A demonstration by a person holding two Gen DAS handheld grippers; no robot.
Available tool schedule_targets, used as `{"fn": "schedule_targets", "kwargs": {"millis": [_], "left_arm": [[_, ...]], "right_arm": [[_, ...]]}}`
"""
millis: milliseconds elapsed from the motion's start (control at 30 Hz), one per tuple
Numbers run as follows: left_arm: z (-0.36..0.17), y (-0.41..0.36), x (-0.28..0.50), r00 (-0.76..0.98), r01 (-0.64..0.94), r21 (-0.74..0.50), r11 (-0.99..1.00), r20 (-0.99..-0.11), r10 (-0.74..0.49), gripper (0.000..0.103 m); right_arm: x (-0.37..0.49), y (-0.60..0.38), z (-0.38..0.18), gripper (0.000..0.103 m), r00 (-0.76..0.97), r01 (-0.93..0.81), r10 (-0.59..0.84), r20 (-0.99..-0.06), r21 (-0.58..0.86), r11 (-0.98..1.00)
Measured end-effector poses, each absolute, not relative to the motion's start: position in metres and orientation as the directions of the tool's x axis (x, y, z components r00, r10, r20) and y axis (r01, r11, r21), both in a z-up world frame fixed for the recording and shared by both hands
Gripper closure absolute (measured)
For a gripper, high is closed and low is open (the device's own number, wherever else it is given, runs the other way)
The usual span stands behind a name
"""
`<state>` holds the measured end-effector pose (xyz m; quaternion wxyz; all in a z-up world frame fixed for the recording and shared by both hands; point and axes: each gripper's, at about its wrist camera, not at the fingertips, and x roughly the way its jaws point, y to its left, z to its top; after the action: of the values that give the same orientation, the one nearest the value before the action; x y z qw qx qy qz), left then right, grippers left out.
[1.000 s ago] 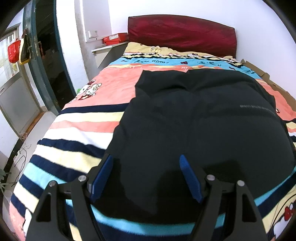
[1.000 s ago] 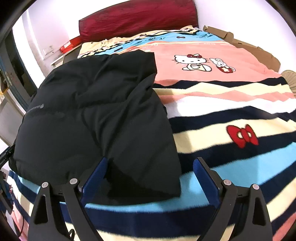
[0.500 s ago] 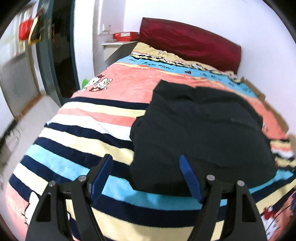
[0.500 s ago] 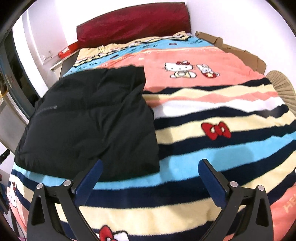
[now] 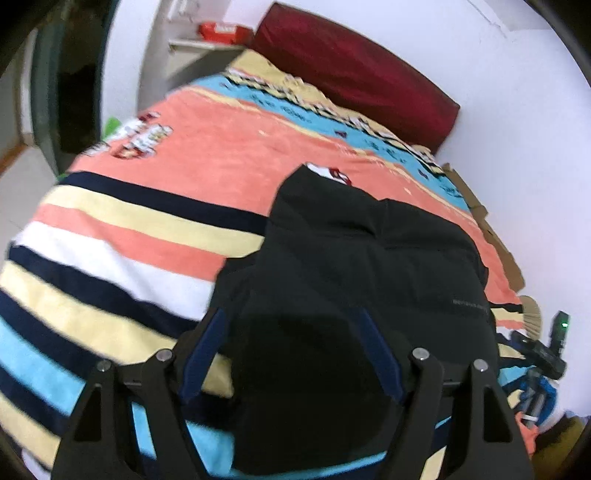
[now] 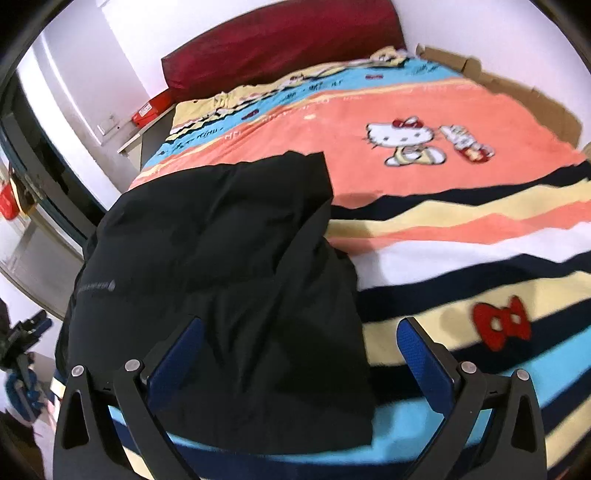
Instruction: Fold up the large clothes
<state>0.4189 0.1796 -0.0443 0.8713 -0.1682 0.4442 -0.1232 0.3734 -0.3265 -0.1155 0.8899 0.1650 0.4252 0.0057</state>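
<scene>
1. Left wrist view: your left tool (image 5: pixel 291 354) hangs over the near edge of the black jacket (image 5: pixel 354 280), its blue fingers (image 5: pixel 202 354) spread apart with nothing between them but the cloth lying below. I cannot tell whether the tips touch the fabric.
2. The jacket lies folded on the striped blanket (image 5: pixel 122 236), filling the frame from 6 o'clock up to centre and out toward 3 o'clock. Its far corner points to 12 o'clock, toward the red headboard (image 5: pixel 362 70).
3. A red box (image 5: pixel 223 31) sits on a shelf at 11 o'clock. The other tool shows dimly at the 4 o'clock rim.
4. Right wrist view: your right tool (image 6: pixel 295 354) also stands open, fingers (image 6: pixel 424 354) wide apart, gripping nothing.
5. Here the jacket (image 6: pixel 221 266) spreads from 6 to 9 o'clock; its right edge runs between the fingers, so the left finger is over cloth and the right one over bare blanket (image 6: pixel 461 236).
6. A cat print (image 6: pixel 406 142) lies at 1 o'clock, a red bow (image 6: pixel 500 321) at 4 o'clock, the headboard (image 6: pixel 280 40) at 12.
</scene>
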Motion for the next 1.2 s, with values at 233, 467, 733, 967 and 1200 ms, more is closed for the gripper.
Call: {"fn": "schedule_targets", "kwargs": {"millis": [233,467,733,967,1200], "left_arm": [[-0.104,0.179,0.473,0.448,0.043,-0.425,0.904,-0.801,-0.398,0.027],[-0.153,0.191,0.482,0.414,0.009,-0.577,0.817,-0.741,-0.528,0.007],[-0.163,0.188,0.475,0.431,0.039,-0.675,0.737,-0.654,-0.622,0.009],[-0.135,0.169,0.461,0.478,0.126,-0.685,0.717,-0.591,-0.649,0.067],[-0.090,0.150,0.452,0.520,0.197,-0.682,0.705,-0.536,-0.665,0.084]], "right_arm": [[0.429,-0.346,-0.169,0.001,0.517,0.147,0.269,-0.813,0.393,0.908],[0.456,-0.350,-0.222,0.001,0.389,0.091,0.515,-0.764,0.589,0.803],[0.457,-0.341,-0.233,0.001,0.389,0.031,0.569,-0.725,0.627,0.778],[0.451,-0.328,-0.218,0.038,0.440,-0.028,0.596,-0.672,0.653,0.757],[0.434,-0.301,-0.167,0.081,0.527,-0.125,0.552,-0.646,0.584,0.802]]}}
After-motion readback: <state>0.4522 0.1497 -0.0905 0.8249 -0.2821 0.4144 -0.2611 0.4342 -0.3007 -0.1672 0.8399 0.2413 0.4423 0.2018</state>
